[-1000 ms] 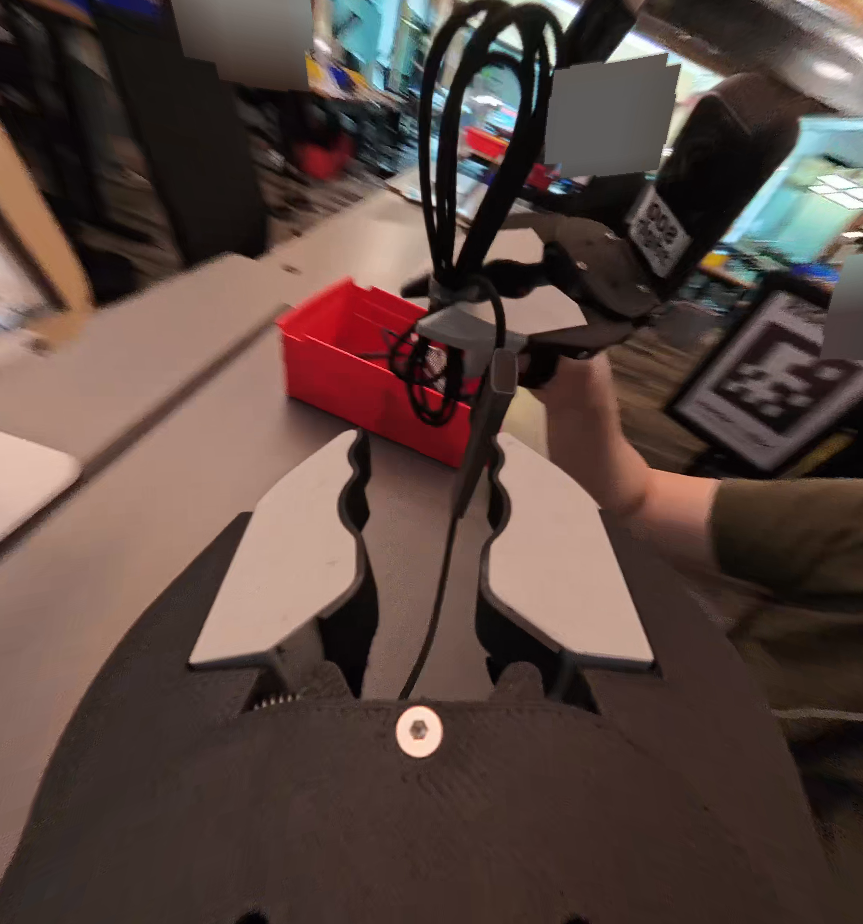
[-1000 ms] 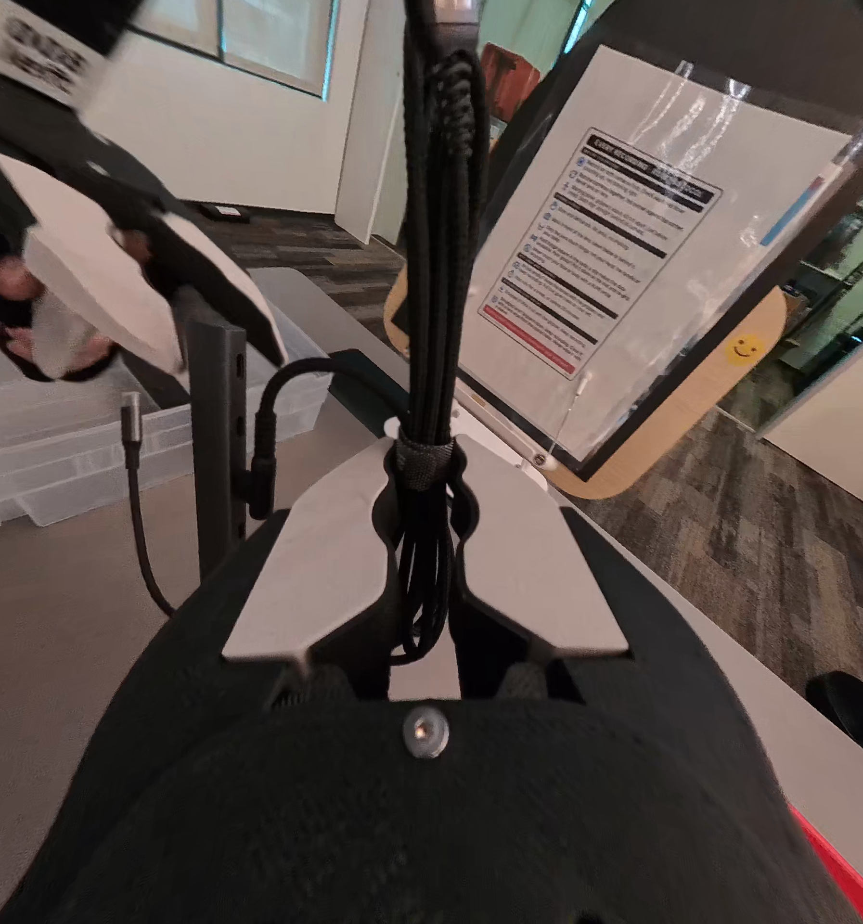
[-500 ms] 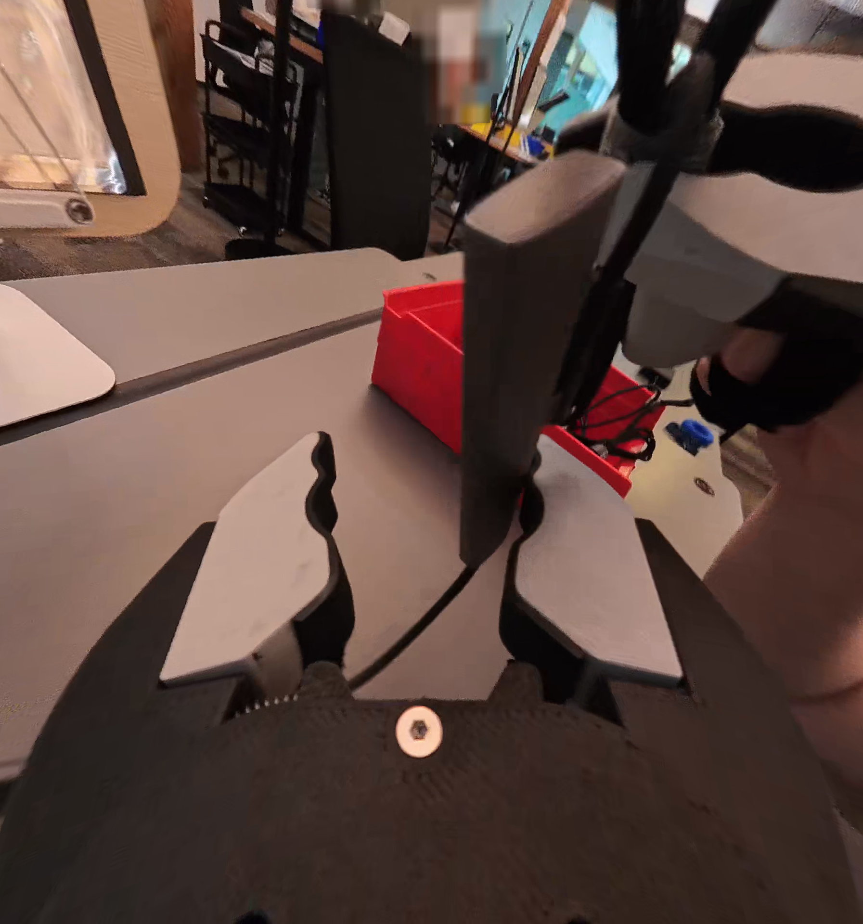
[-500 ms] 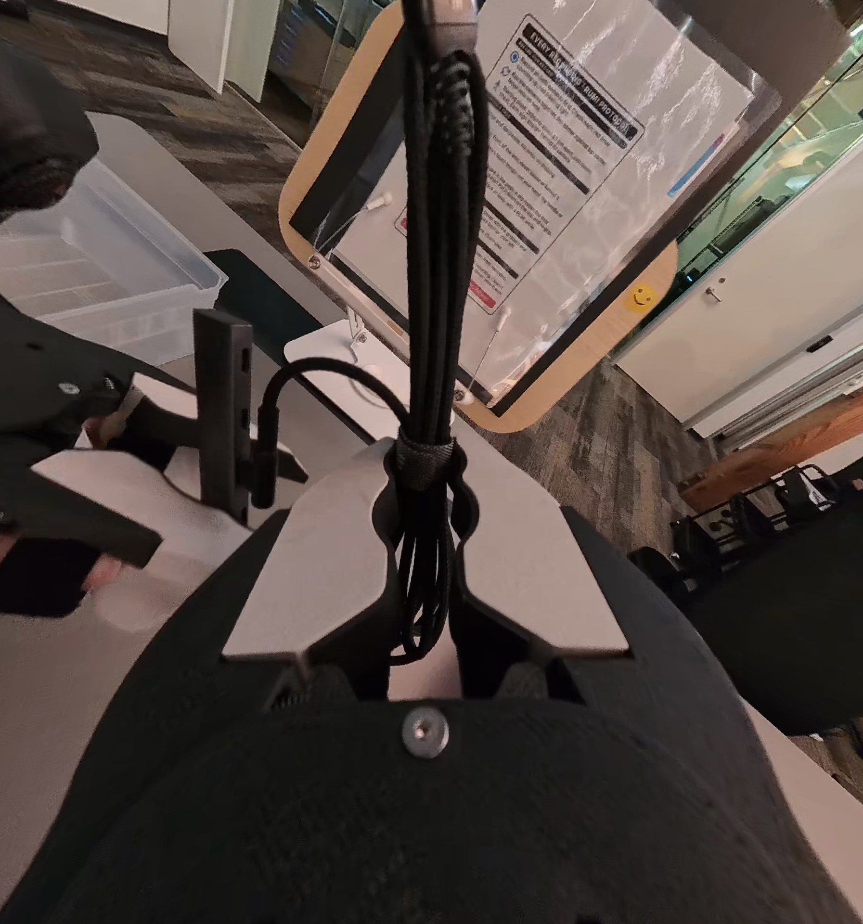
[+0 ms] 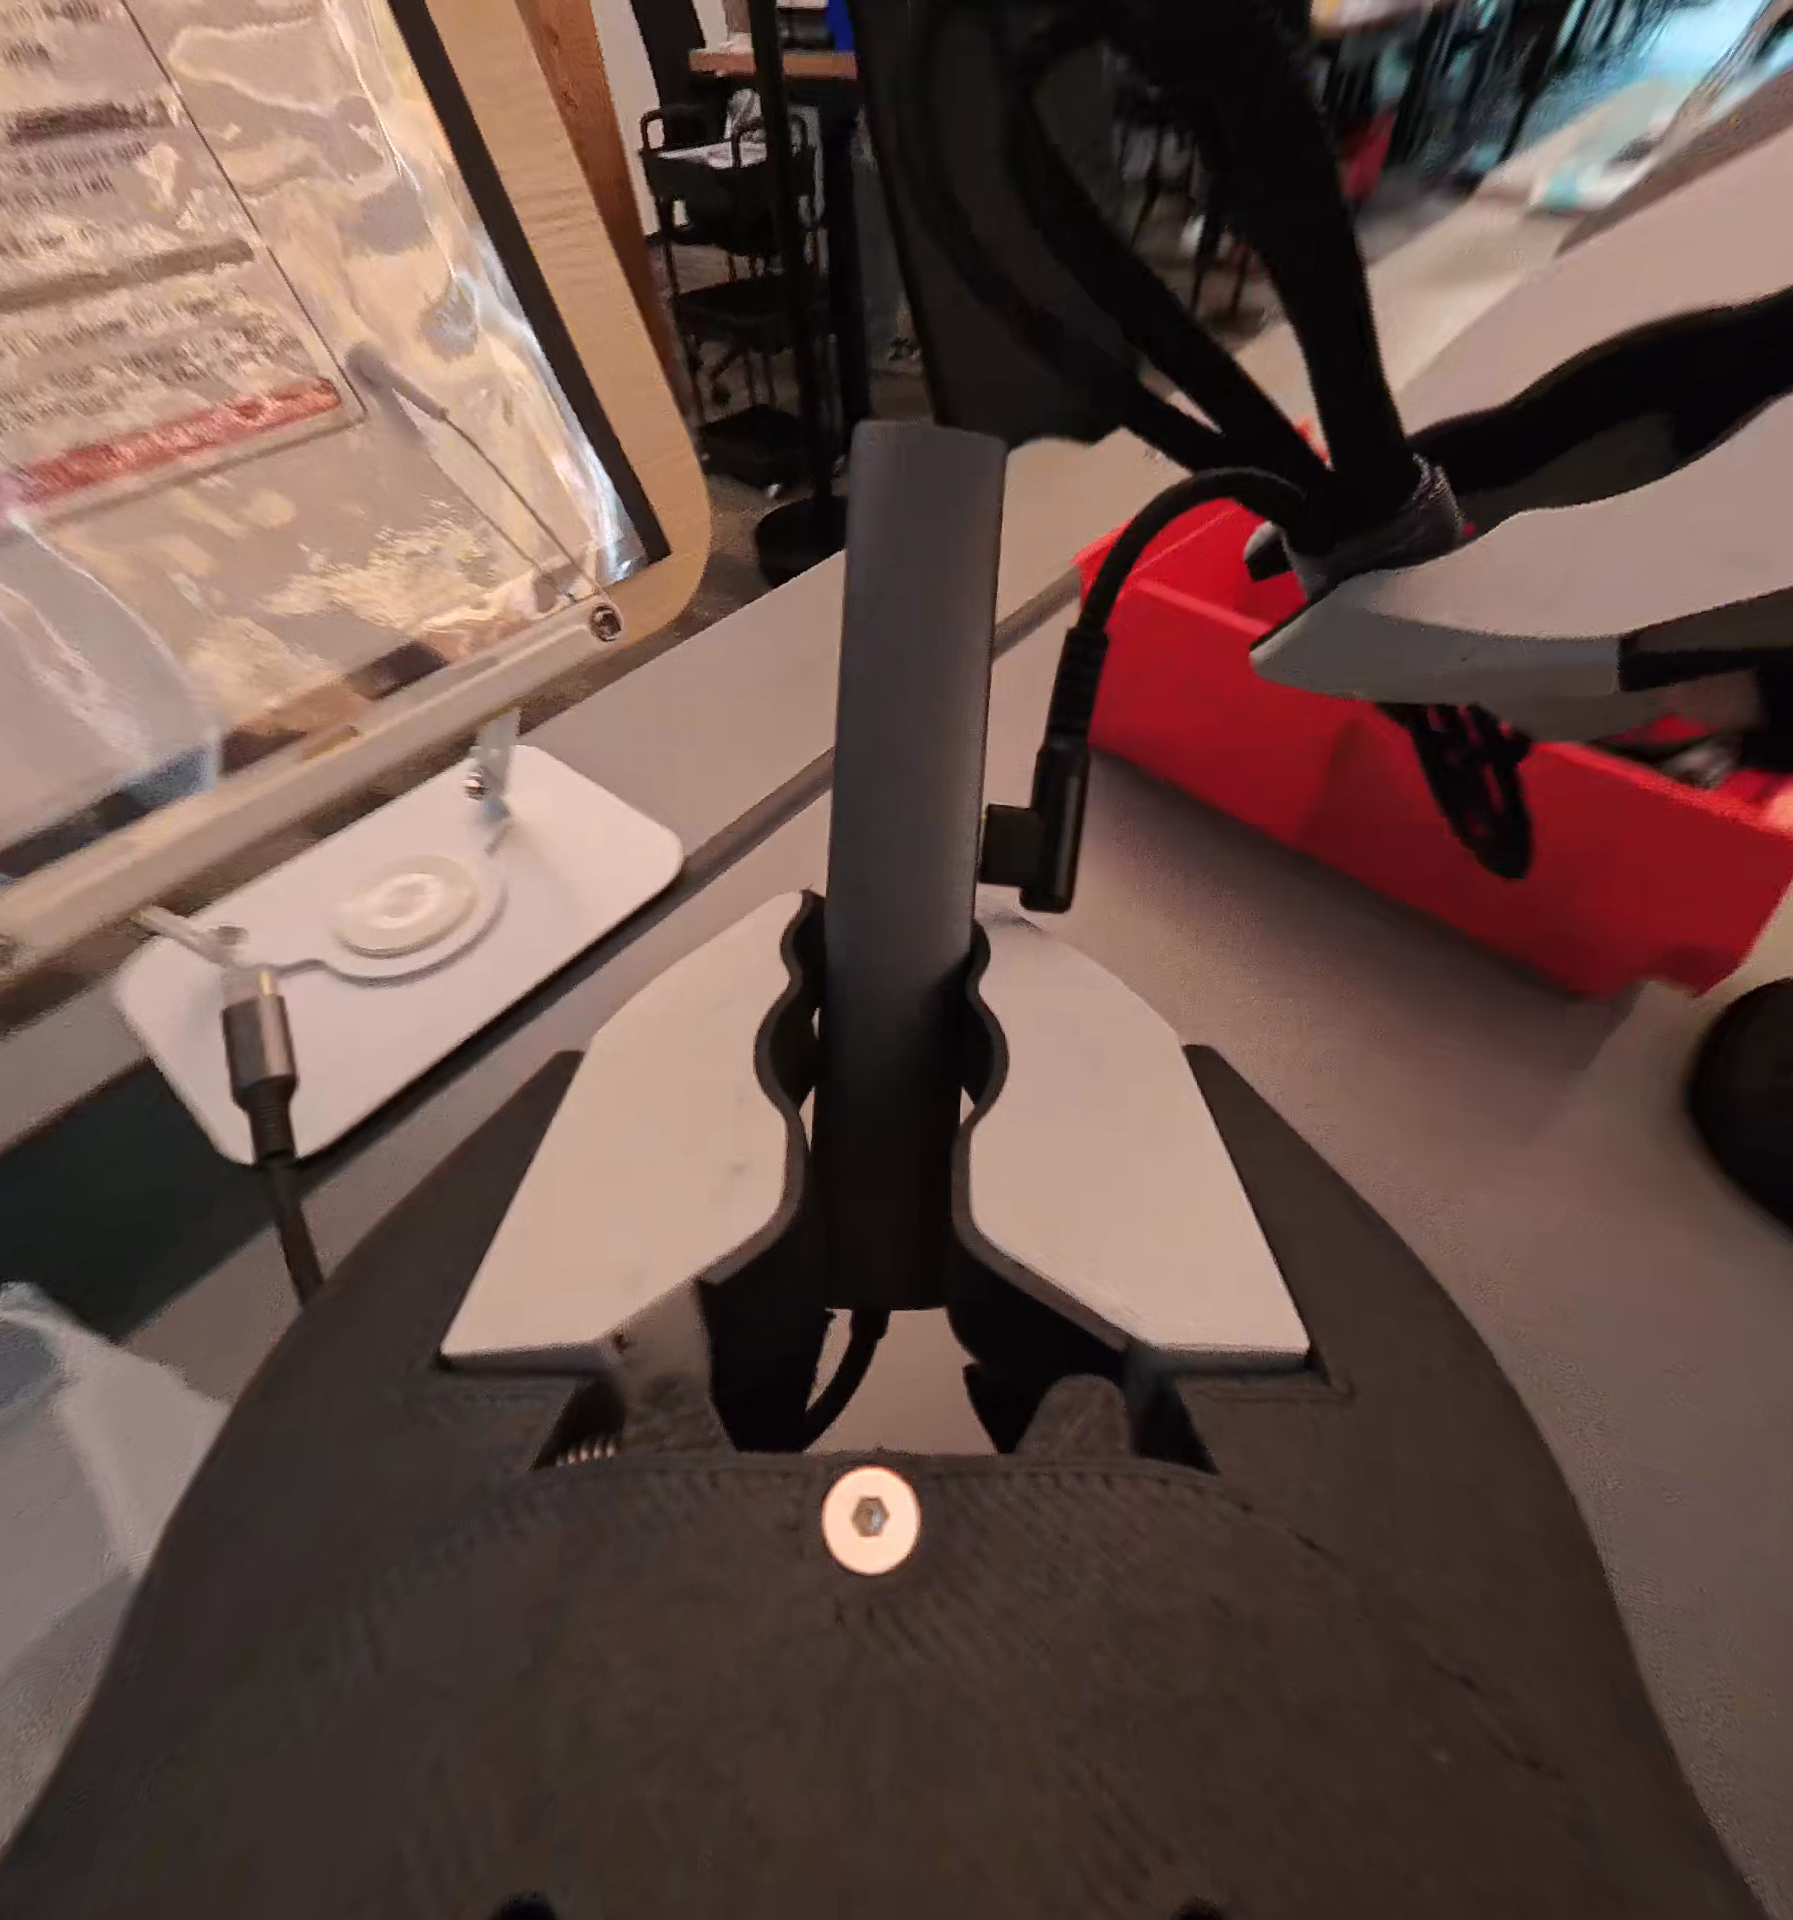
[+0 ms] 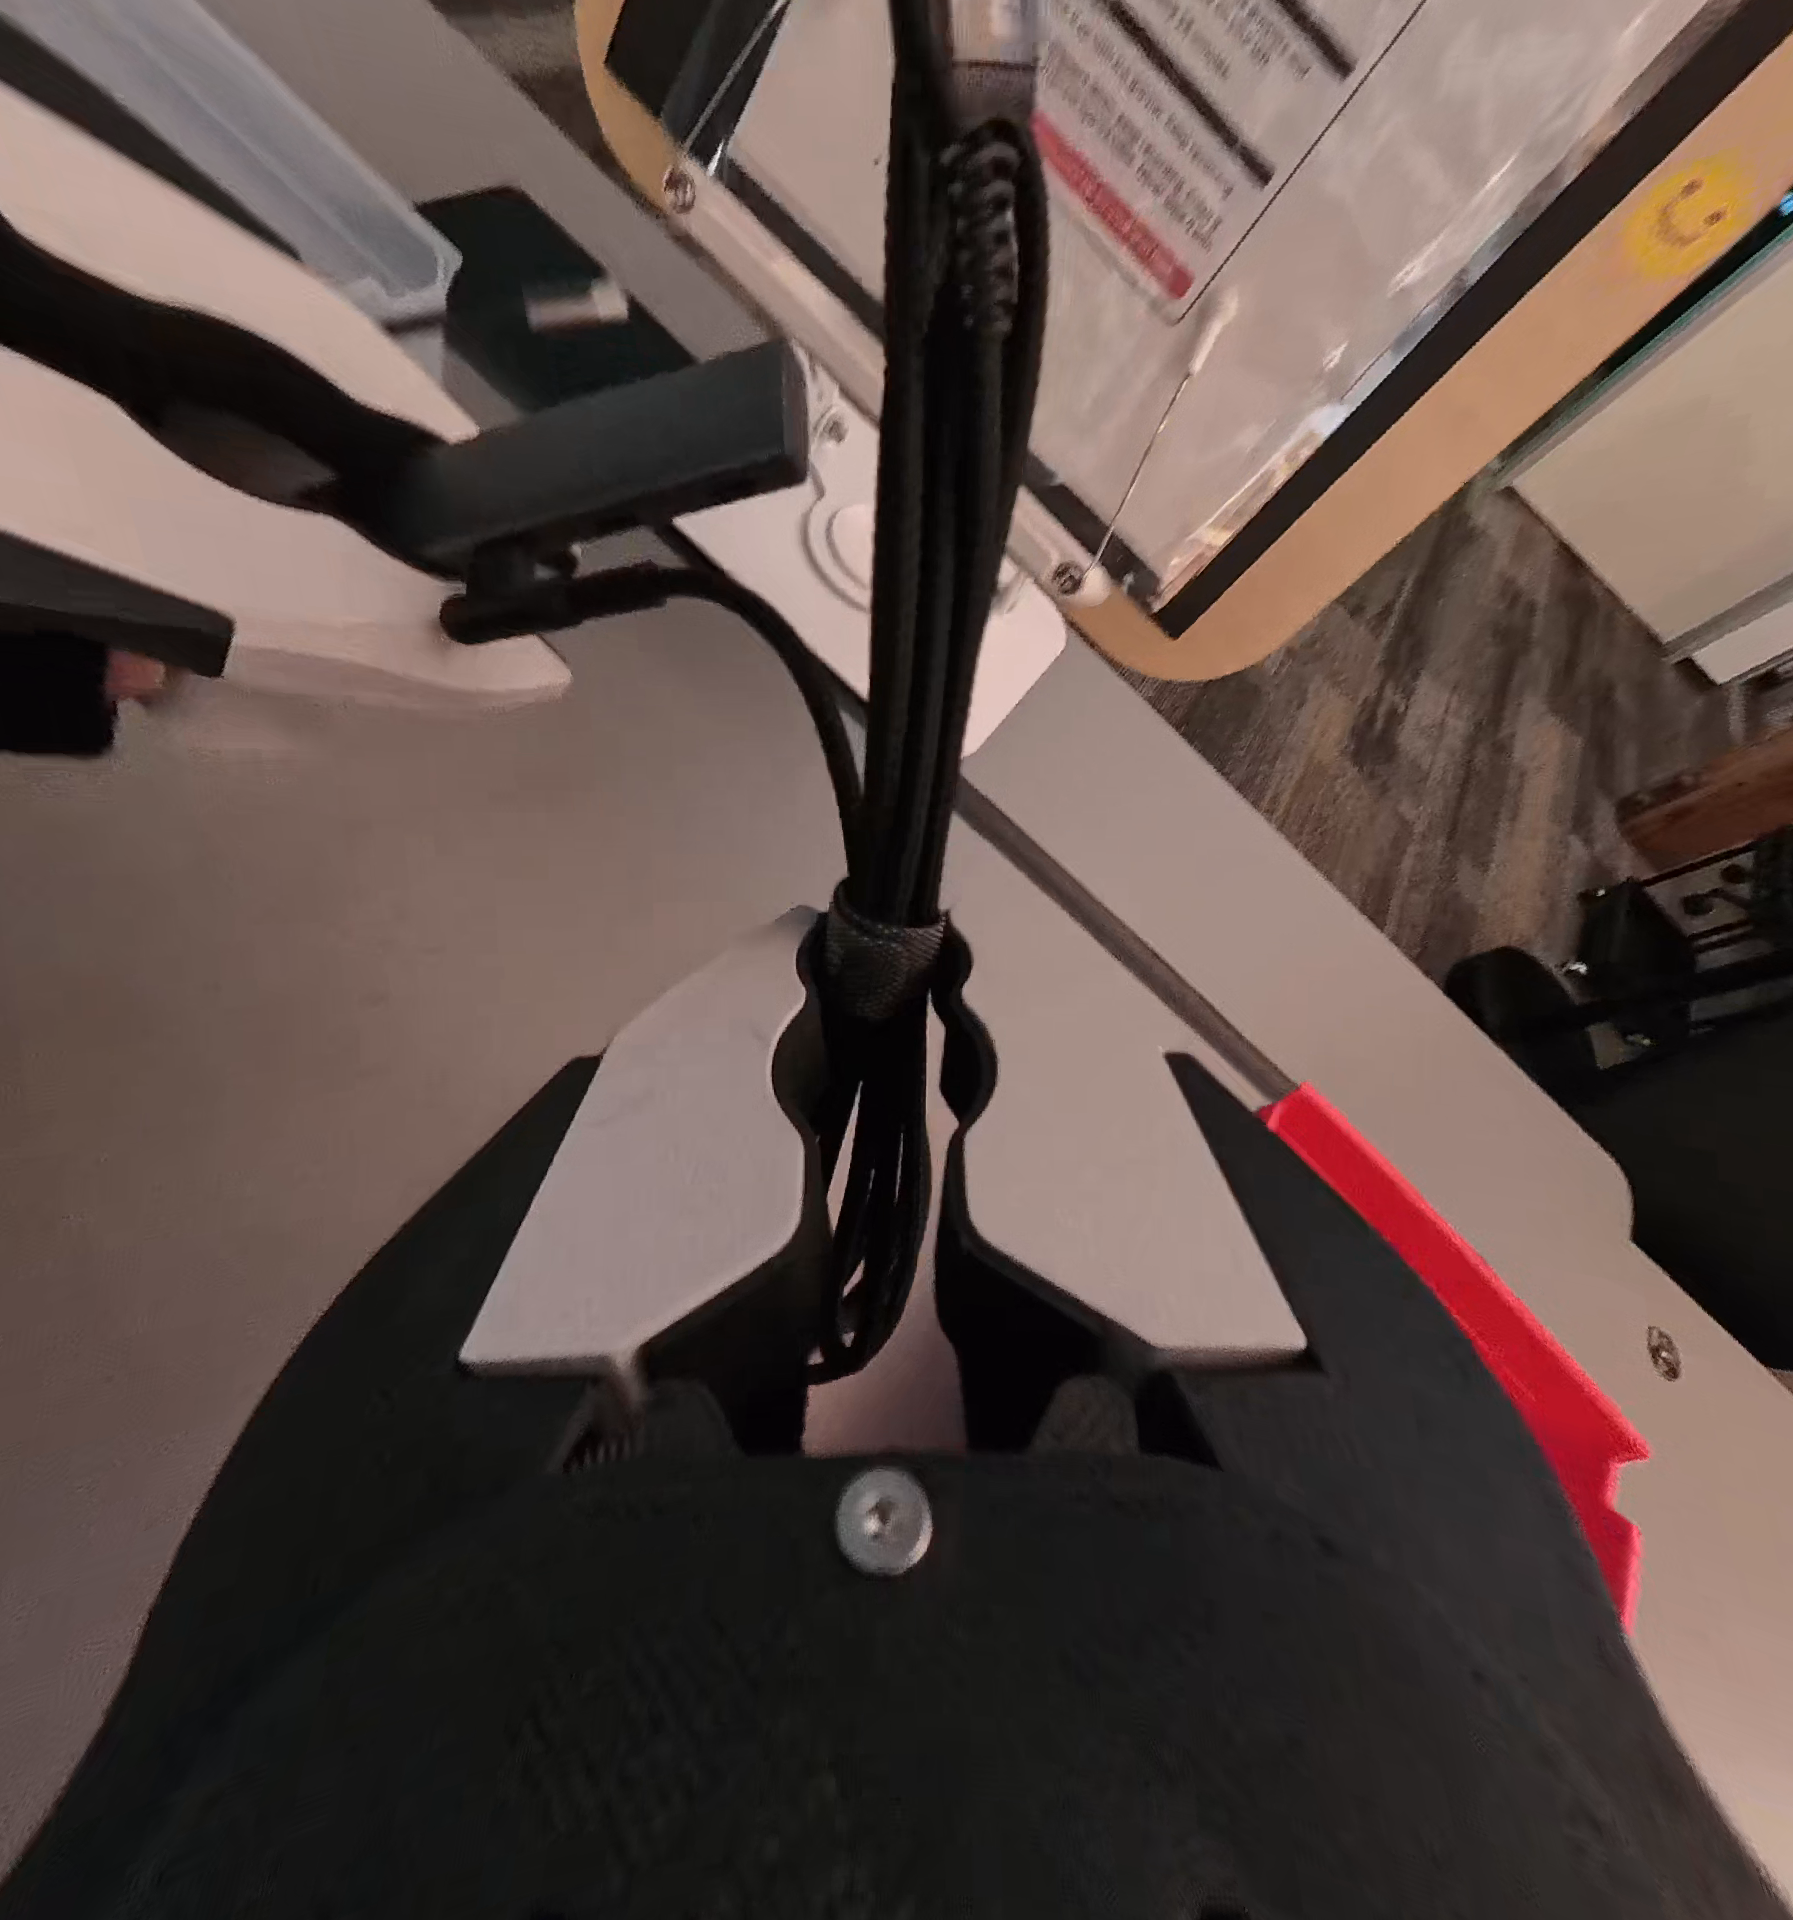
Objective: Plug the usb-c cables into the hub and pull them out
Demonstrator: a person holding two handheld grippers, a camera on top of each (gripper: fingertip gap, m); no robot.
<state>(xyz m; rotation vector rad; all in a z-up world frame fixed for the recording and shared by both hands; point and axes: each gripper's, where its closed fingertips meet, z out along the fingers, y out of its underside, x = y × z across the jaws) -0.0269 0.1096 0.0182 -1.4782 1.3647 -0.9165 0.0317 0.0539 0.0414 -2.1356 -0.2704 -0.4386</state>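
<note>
Clamping hub (image 5: 918, 727) upright: left gripper (image 5: 887, 956) | right gripper (image 6: 884, 961) pinching bundled cable (image 6: 949, 520)

A wood-framed board (image 6: 1391, 343) is stood on the grey table (image 6: 300, 987). Past the board, mottled grey carpet (image 6: 1474, 727) is seen. Behind the board, a black cart (image 5: 736, 270) is stood.

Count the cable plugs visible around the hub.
2. A black right-angle plug sits in the side of the hub, which the left hand-held gripper clamps. A loose silver plug hangs at left. Plugs inside the bundled cable may be hidden.
</note>
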